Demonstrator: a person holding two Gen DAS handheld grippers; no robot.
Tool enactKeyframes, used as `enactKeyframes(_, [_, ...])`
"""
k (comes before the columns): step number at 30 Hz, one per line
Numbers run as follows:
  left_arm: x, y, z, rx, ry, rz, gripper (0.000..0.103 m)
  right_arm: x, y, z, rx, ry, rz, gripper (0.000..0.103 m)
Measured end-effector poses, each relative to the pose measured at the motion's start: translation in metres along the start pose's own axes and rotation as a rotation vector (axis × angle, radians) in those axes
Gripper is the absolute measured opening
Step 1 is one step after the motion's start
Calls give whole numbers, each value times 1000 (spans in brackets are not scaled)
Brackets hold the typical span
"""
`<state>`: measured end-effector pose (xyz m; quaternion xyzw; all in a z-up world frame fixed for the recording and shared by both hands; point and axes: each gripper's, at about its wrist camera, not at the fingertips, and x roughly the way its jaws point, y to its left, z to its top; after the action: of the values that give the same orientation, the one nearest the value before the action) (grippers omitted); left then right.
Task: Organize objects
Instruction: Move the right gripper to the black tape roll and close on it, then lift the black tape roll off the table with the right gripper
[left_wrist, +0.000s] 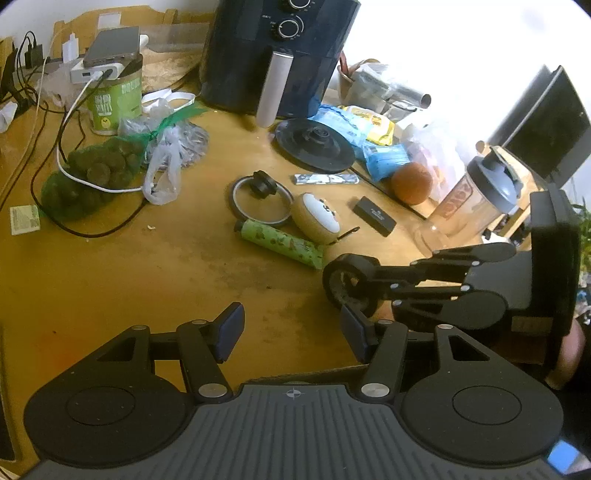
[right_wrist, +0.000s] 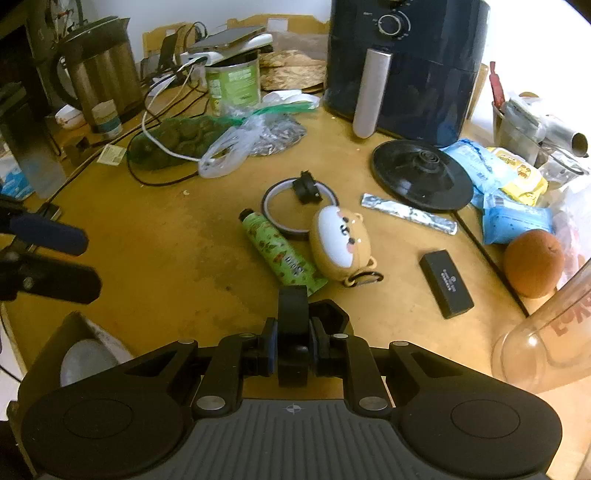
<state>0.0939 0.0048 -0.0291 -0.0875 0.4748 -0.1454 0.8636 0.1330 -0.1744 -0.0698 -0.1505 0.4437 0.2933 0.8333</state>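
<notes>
Right gripper (right_wrist: 293, 341) clamped on a black roll of tape (right_wrist: 292, 314) above the wooden table (right_wrist: 166, 266), left gripper (left_wrist: 291, 326) spread wide, holding nothing.

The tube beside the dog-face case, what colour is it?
The tube is light green with small brown prints; the right wrist view shows it best.

Blown-out right-side glare, fisheye-warped edges
</notes>
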Motion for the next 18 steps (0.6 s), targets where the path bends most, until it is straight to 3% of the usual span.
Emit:
enactKeyframes(5, [-1, -5, -5, -4, 11, -11, 57, 1, 1, -1, 15, 17, -6, 20])
enactKeyframes(9, [-6, -9, -10, -5, 10, -7, 57, 7, -3, -4, 57, 37, 7, 28])
enactKeyframes(18, [-19, -7, -20, -43, -9, 41, 57, 12, -4, -6, 33, 32, -29, 81])
